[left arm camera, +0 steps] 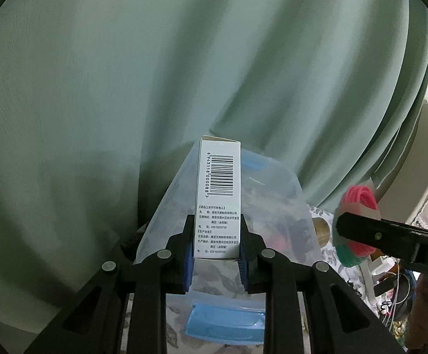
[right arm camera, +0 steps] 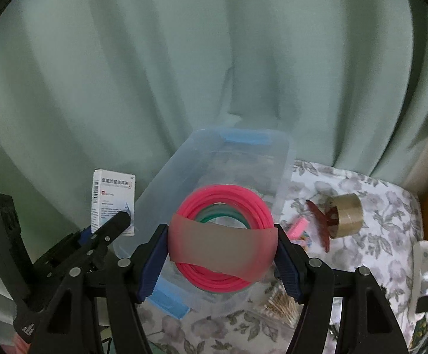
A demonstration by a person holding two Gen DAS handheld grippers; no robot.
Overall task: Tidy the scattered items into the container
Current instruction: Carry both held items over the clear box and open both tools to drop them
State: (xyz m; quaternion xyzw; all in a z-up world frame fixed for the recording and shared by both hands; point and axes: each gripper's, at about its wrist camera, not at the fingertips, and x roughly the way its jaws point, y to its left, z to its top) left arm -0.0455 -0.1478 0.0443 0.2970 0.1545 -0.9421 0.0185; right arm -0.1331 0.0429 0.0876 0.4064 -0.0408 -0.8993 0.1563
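Container (right arm camera: 228,159) contents blurred, unidentifiable

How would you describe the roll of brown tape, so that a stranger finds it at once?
Start at the clear plastic container on the flowered cloth before the green curtain. To its right lies the roll of brown tape, on its side. Beside it are a dark red strip and a pink comb; only the tape is a brown ring.

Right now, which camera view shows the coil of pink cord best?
The right wrist view: the coil of pink cord sits centred between the right gripper pads, above the clear container, with its full ring and translucent band visible. The left wrist view shows it only small at the edge, partly hidden by a black finger.
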